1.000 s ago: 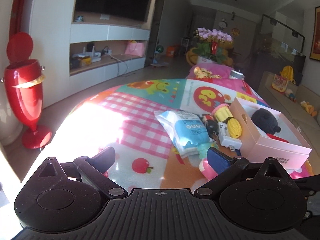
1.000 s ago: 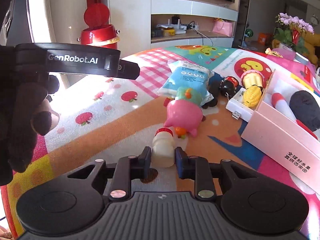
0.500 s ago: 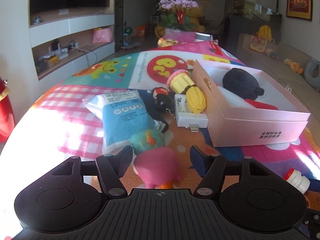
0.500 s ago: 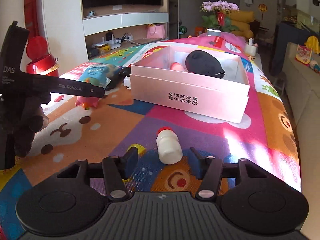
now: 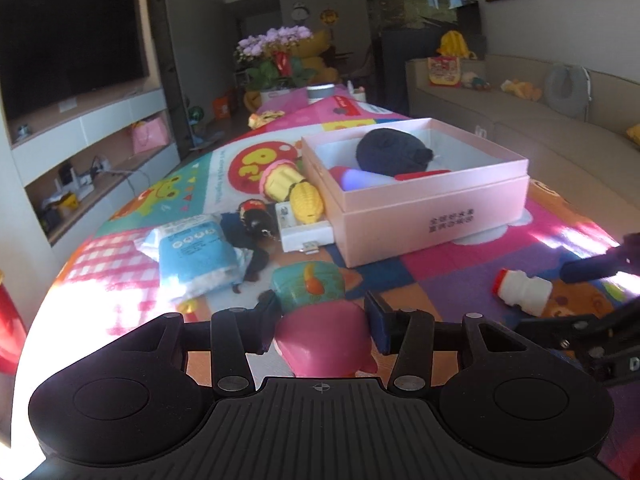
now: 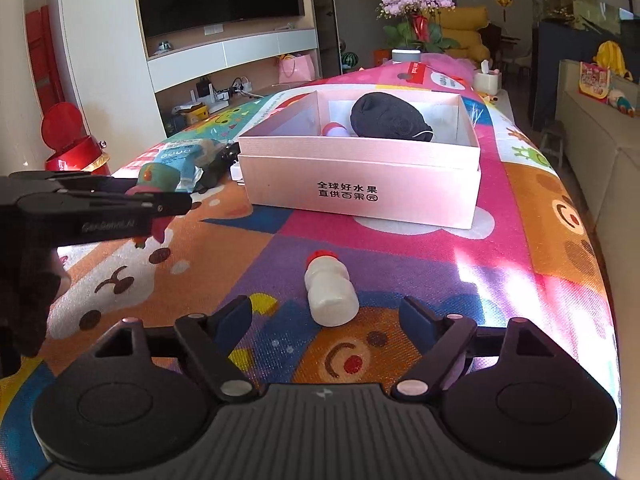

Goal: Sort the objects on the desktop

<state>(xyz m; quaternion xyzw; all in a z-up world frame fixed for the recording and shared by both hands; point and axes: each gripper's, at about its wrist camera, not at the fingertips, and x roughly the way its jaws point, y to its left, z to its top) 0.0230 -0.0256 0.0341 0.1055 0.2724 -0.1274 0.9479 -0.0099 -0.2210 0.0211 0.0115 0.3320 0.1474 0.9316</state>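
left tongs [image 5: 320,318] clamped on the pig toy [image 5: 320,320], pink body pinched between both pads at lower centre of the left view, teal hat end poking forward past the tips. toy looks just lifted or barely off the mat [image 5: 440,276], cannot tell which. right tongs [image 6: 326,314] spread wide, gripping nothing; the bottle [image 6: 330,290] lies on its side on the mat between and just ahead of the tips, lower centre of the right view.

key relation: bottle's long axis runs roughly along the right tongs' pointing direction, red cap away toward the box [image 6: 360,176], base nearest the tongs. so the pads would close across its short width, good for a pinch. right tongs are clearly the nearer ones; in the left view the bottle sits far right, well apart from the left tongs.

box is open, upper centre in both views, directly beyond the bottle and up-right of the pig toy. dark pouch [image 6: 390,120] already inside. wipes pack [image 5: 196,248], corn toy [image 5: 306,202] and other bits lie left of the box on the mat.

guess: pig toy goes to the box next; bottle needs a small forward push of the right tongs, then a squeeze. round bottle may roll sideways if pads touch unevenly.
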